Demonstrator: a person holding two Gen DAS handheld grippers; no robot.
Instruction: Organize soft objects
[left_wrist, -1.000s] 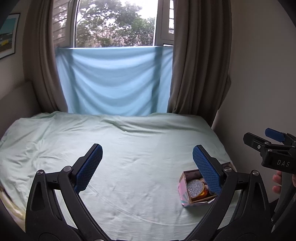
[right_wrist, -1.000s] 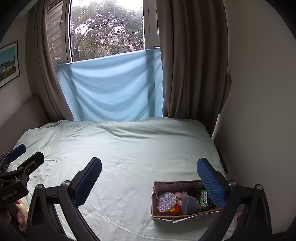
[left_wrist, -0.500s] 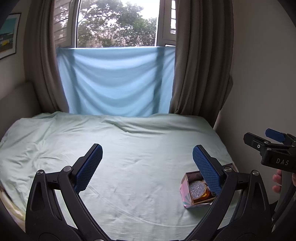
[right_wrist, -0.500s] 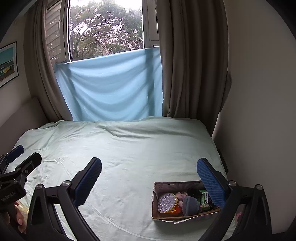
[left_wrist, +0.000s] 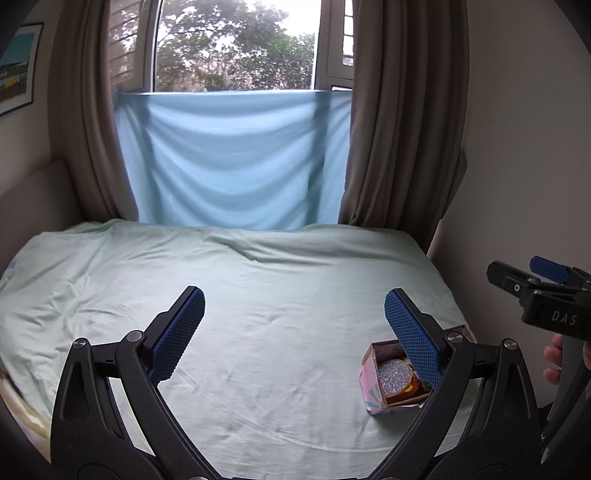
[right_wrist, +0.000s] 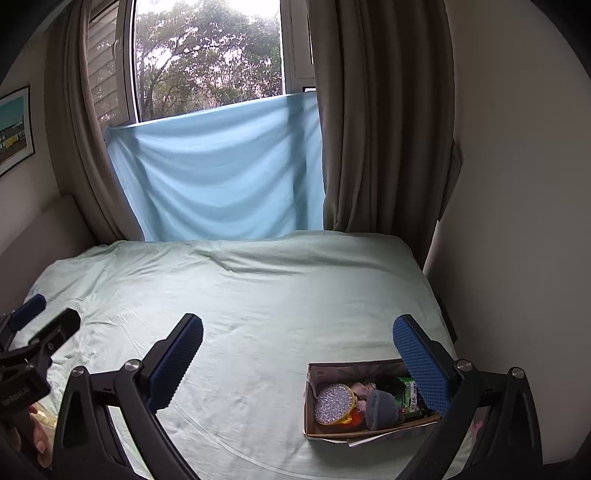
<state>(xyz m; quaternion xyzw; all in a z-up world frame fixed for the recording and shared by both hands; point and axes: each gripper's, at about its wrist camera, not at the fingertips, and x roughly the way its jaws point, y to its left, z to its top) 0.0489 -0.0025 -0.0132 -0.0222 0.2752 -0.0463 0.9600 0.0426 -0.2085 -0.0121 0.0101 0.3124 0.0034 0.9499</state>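
Note:
A small cardboard box (right_wrist: 312, 376) (left_wrist: 369, 384) sits on the pale green bed sheet (right_wrist: 277, 295) near the right front corner. It holds a glittery silver disc (right_wrist: 332, 403), a grey knitted item (right_wrist: 382, 404), a green packet (right_wrist: 408, 397) and other small soft things. My right gripper (right_wrist: 297, 352) is open above the bed, its right finger overlapping the box's right end. My left gripper (left_wrist: 293, 328) is open too, with nothing between its fingers; its right finger hides part of the box. Each gripper shows at the edge of the other's view.
A light blue cloth (left_wrist: 232, 158) hangs across the lower window between brown curtains (right_wrist: 380, 118). A wall (right_wrist: 517, 184) runs close along the bed's right edge. A headboard (left_wrist: 33, 195) stands at the left. A person's fingers (left_wrist: 552, 360) hold the right gripper's handle.
Both views have pulled back and shifted slightly; the box sits a little lower and further right in the left wrist view. Both grippers stay open.

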